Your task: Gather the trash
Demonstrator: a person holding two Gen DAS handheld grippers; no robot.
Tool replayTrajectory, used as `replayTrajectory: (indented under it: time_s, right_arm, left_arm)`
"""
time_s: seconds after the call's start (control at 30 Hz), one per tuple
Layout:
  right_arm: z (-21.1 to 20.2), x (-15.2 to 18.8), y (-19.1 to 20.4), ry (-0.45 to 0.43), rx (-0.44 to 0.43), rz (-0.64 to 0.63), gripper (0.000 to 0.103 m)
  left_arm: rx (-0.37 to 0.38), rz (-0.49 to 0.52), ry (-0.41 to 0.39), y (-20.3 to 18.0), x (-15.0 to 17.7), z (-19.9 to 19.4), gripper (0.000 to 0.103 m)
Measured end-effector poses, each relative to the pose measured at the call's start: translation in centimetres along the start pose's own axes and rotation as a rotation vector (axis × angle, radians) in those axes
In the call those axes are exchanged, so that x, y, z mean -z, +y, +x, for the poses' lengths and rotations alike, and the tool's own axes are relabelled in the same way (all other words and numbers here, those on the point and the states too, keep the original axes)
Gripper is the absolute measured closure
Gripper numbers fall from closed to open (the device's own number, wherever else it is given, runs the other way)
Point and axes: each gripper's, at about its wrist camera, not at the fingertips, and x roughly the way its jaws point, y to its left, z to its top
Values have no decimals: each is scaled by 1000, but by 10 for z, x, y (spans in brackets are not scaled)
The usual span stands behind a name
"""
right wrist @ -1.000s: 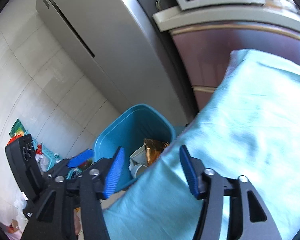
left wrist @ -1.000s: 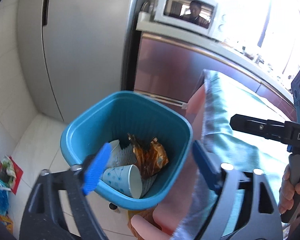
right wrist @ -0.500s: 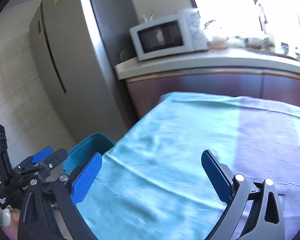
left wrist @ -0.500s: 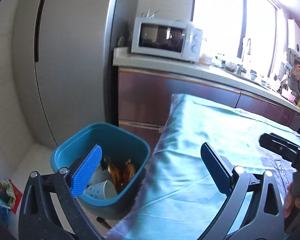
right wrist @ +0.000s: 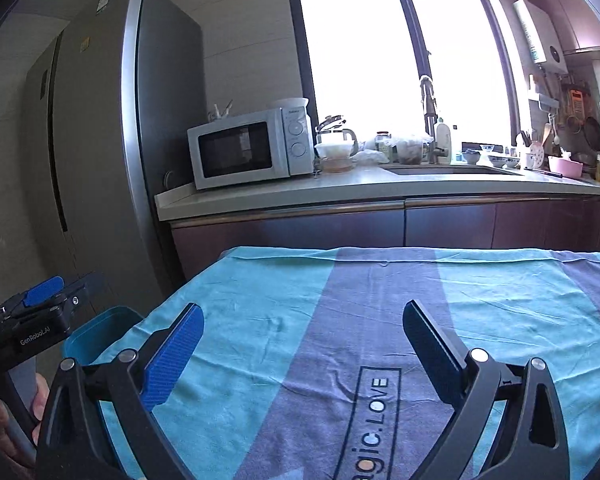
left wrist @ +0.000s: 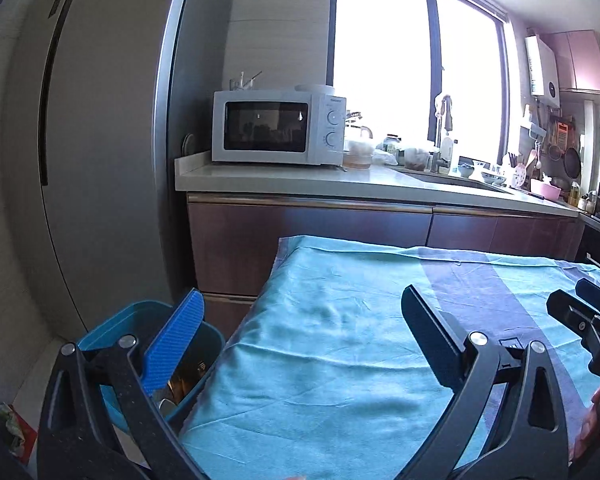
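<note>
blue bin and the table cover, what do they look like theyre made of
The blue bin looks like moulded plastic: thin, smooth, uniformly teal walls with a rounded rim and a slight sheen. The table cover looks like soft woven or microfibre cloth, matte, judging by its fine wrinkles, its drape over the table edge and the printed lettering; the exact fibre cannot be told.

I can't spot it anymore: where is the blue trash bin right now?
In the left wrist view the blue trash bin sits low on the left, on the floor beside the cloth-covered table, in front of the fridge.
</note>
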Motion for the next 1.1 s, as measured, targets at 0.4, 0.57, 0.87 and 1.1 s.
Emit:
replayTrajectory:
  time_s: [0.4, 0.57, 0.87, 1.1]
  right_arm:
    - [-27, 6, -26, -65, 87, 26, 7]
    - [-34, 7, -30, -82, 101, 32, 7]
    - [-41, 5, -35, -100, 115, 36, 7]
    - [-45, 6, -39, -101, 118, 41, 7]
  left_arm:
    - [24, 40, -46, -25, 2, -12, 6]
    - [31, 51, -57, -30, 4, -14, 6]
    - [34, 63, -86, -37, 5, -24, 6]
    - [37, 65, -93, -38, 5, -26, 6]
